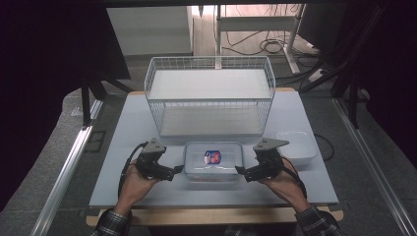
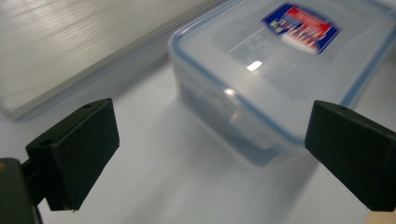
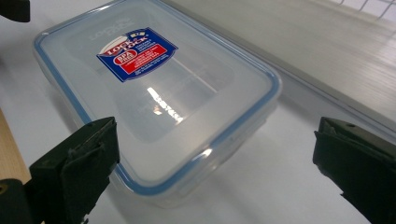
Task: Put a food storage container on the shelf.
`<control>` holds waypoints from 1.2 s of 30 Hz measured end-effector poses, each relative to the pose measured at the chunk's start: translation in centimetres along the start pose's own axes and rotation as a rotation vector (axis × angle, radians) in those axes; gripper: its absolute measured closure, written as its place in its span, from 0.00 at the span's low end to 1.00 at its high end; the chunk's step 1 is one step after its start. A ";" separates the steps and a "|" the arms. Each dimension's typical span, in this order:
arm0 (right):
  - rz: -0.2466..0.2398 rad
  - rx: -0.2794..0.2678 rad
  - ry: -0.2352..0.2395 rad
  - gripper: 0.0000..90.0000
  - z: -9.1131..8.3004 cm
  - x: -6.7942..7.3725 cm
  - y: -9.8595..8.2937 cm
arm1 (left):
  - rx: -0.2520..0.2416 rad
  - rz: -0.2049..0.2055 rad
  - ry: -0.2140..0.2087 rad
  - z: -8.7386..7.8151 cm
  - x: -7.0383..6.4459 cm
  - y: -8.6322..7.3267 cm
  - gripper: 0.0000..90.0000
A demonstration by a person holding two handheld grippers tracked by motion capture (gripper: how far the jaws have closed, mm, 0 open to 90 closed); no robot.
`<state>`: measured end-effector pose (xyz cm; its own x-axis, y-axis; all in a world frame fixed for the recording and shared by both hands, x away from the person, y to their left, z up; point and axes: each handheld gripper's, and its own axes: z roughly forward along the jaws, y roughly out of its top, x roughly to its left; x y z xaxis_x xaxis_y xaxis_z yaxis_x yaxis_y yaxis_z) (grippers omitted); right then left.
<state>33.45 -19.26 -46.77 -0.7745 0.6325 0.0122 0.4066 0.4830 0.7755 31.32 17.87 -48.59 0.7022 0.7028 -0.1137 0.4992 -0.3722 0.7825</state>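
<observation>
Both claws down at the table [image 1: 123, 147] now, one at each short end of a clear lidded food box [image 1: 214, 161]. Left gripper [image 1: 173, 171] spread wide, jaws well apart, nothing between them but bare tabletop; box just ahead and off toward its right jaw, near end close to the tips but not touching. Seen along the left gripper [image 2: 210, 154], the box [image 2: 280, 70] fills the upper right, blue seal round the lid rim, blue and red sticker [image 2: 301, 28] blurred at the far end, and a pale shelf board [image 2: 84, 42] running past on the left-jaw side. Right gripper [image 1: 244, 172] likewise agape, jaws far apart and holding nothing. Along the right gripper [image 3: 212, 172], the box [image 3: 159, 93] sits ahead and leaning toward the left jaw, its near corner reaching in between the jaws, no contact visible on either pad. Sticker [image 3: 137, 53] sharp here, up by the far end. Beyond both claws, a white wire basket rack [image 1: 210, 96] standing on the table, two tiers. Out past the right gripper, on the side away from the box, a second white container [image 1: 297, 146], open, resting apart from everything. A hand [image 1: 134, 187] behind each claw, plaid sleeves at the near edge.
</observation>
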 end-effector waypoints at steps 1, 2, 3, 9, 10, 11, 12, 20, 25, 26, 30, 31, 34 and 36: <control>0.001 0.007 0.003 0.01 0.2 0.0 0.1 | 0.001 -0.001 -0.011 0.1 0.1 0.2 0.03; 0.002 0.012 0.005 0.01 0.3 0.0 0.2 | 0.003 0.001 -0.021 0.4 0.1 0.4 0.03; 0.004 0.014 0.013 0.01 0.5 -0.1 0.3 | 0.006 0.004 -0.029 0.7 0.1 0.7 0.03; 0.055 0.058 0.049 0.02 2.1 -1.0 1.0 | 0.066 0.014 -0.077 3.4 -0.1 1.9 0.04; 0.061 0.065 0.058 0.02 2.3 -1.1 1.0 | 0.069 0.002 -0.096 3.9 0.0 1.9 0.04; 0.072 0.074 0.070 0.02 2.7 -1.1 1.0 | 0.067 -0.013 -0.117 4.1 0.1 1.9 0.02; 0.092 0.085 0.095 0.01 3.2 -1.3 1.0 | 0.065 -0.041 -0.156 4.5 0.4 1.8 0.02; 0.230 0.127 0.243 0.00 4.4 -2.2 0.3 | 0.085 -0.166 -0.309 5.6 1.3 0.7 0.00; 0.263 0.152 0.261 0.05 4.2 -2.0 0.2 | 0.122 -0.232 -0.342 5.2 1.2 0.3 0.06; 0.276 0.153 0.261 0.09 3.8 -1.9 0.0 | 0.123 -0.255 -0.357 4.8 1.2 -0.1 0.10; 0.300 0.150 0.266 0.19 3.0 -1.9 -0.2 | 0.105 -0.270 -0.358 3.9 1.0 -0.6 0.18; 0.307 0.151 0.278 0.24 2.6 -1.8 -0.5 | 0.093 -0.289 -0.356 3.6 1.0 -0.7 0.23; 0.317 0.145 0.289 0.30 2.0 -1.6 -0.9 | 0.072 -0.298 -0.356 3.1 0.9 -1.0 0.30; 0.354 0.101 0.293 0.43 1.2 -1.8 -1.2 | 0.037 -0.352 -0.367 2.4 1.1 -1.3 0.42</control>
<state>34.94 -20.29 -48.45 -0.6781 0.5781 0.4539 0.7043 0.3346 0.6261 32.67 17.64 -51.20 0.6170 0.5328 -0.5792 0.7506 -0.1773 0.6365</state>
